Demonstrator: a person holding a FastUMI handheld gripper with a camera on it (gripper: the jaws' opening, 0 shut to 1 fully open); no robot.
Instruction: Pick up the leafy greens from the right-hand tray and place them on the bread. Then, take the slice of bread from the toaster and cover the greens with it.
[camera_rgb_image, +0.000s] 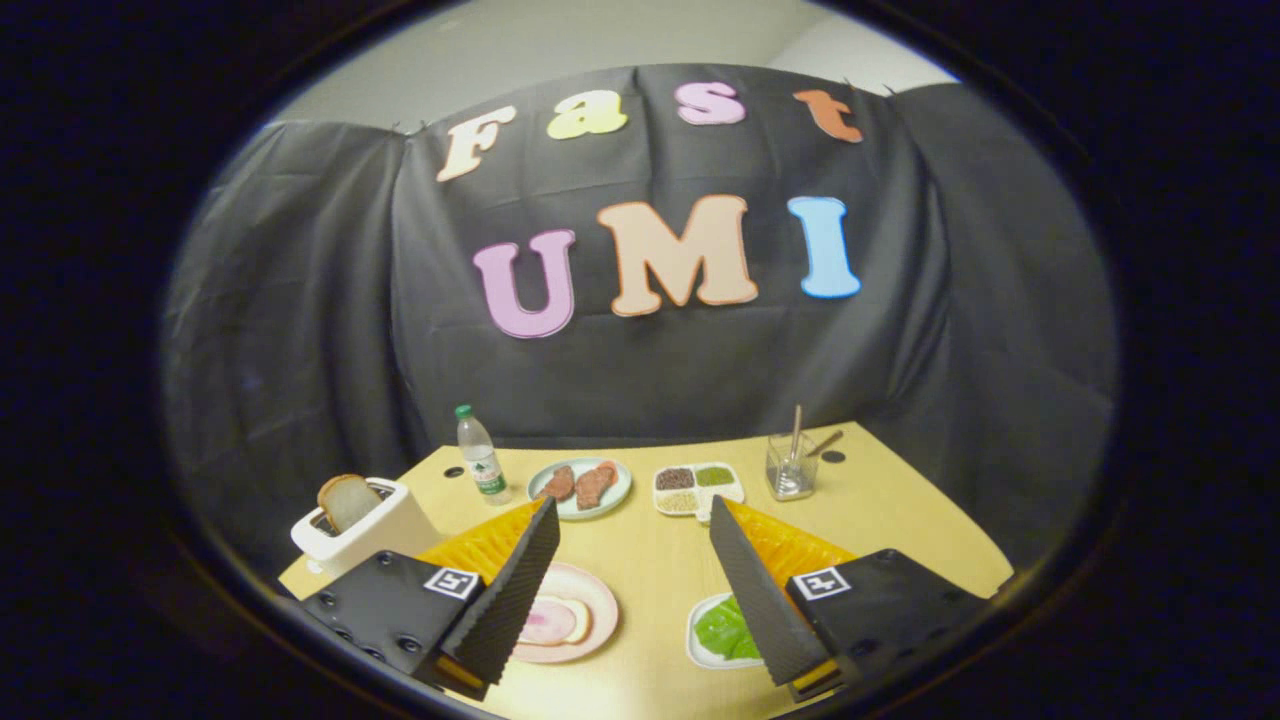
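With gripper (632, 520) open and empty above the counter (650, 560), leafy greens (725, 630) sit in near-right tray (700, 650) — drop right, straddle greens, pinch low — bread (560, 620) near-left.

Pale wooden surface (650, 560) with the meal things laid out on it.

I see a white toaster (365, 530), a water bottle (480, 455), a green plate (580, 488), a divided white dish (698, 488) and a clear glass (792, 466) along the far side; nearer me sit a pink plate (595, 610) and, I think, a white tray (700, 640), half hidden by my open jaws.
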